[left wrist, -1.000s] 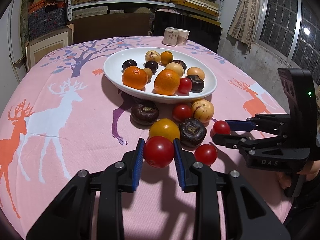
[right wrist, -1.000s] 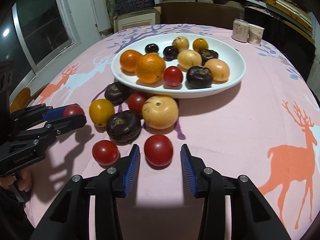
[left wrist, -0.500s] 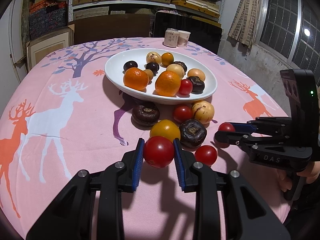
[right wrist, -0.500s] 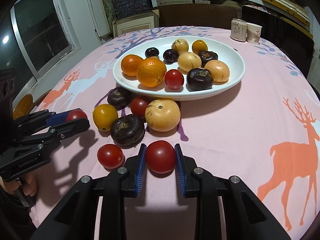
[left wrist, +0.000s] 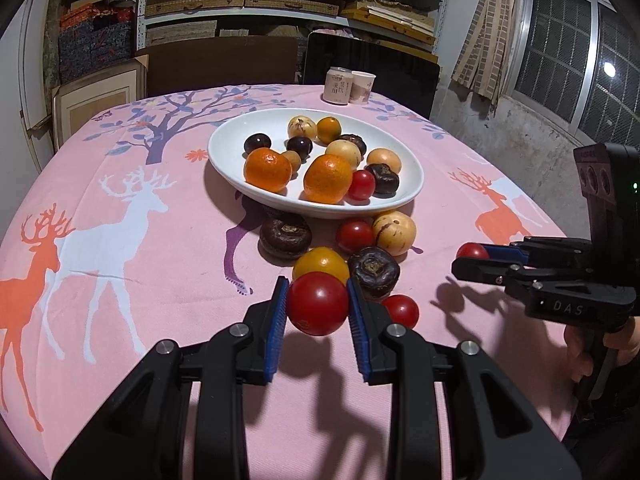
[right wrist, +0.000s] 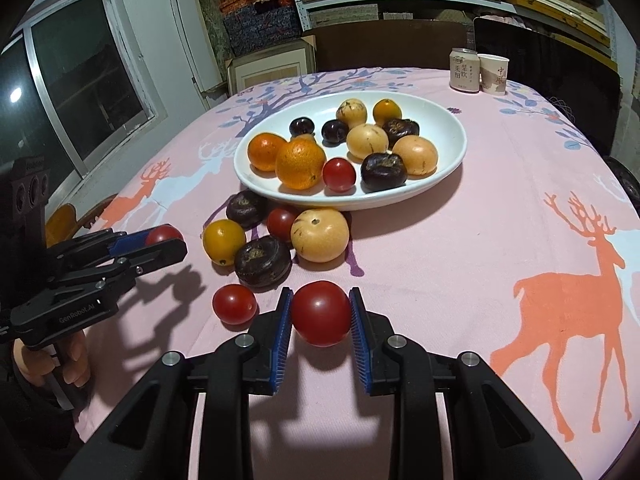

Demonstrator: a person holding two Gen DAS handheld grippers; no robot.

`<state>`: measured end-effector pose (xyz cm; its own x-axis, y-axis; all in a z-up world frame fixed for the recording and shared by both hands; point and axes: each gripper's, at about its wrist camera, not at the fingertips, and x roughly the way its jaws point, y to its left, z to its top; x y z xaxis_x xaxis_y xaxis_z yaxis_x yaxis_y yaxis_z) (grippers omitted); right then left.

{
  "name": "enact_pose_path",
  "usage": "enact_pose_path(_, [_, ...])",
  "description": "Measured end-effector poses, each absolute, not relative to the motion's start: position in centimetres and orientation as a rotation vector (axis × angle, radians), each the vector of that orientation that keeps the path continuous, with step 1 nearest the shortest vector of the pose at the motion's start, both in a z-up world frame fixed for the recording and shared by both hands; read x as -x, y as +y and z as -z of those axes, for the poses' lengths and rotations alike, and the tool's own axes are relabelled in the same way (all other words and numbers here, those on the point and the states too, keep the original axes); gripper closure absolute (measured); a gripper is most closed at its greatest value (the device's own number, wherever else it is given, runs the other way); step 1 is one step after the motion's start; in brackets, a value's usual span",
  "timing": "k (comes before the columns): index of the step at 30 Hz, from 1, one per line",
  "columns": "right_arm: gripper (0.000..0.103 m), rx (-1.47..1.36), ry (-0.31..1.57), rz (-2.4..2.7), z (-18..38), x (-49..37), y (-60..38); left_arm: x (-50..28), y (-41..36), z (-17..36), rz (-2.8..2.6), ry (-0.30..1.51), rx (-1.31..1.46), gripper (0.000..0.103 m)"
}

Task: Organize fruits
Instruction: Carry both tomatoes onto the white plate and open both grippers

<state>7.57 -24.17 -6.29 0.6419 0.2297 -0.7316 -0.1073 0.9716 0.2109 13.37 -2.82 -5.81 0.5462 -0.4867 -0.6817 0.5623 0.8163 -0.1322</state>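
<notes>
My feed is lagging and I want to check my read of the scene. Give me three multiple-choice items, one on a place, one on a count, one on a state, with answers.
1. Where does the can stand?
A) on the floor
B) beside the paper cup, at the far side of the table
C) among the loose fruit

2. How many red tomatoes lie in the plate?
A) none
B) one
C) three

3. What is the right tool doing?
A) open and empty
B) shut on an orange
C) shut on a red tomato

Answers:
1 B: the can and cup stand side by side behind the plate.
2 B: a single plate tomato sits next to the front orange.
3 C: its blue pads press both sides of the held tomato.
</notes>
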Motion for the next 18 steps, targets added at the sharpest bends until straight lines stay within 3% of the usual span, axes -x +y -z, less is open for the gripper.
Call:
enact_pose_path(10, [0.075, -0.211, 0.761, -0.203, 2.2, -10.1, -26.8, -17.9, -5.5, 1.5, 0.616, 0.722, -0.13, 0.075])
enact_pose_path(18, [0.075, -0.273, 0.764, -0.153, 1.3, -19.0, -28.8, -26.7, -9.5, 1.2, 0.571, 0.751, -0.138, 0.075])
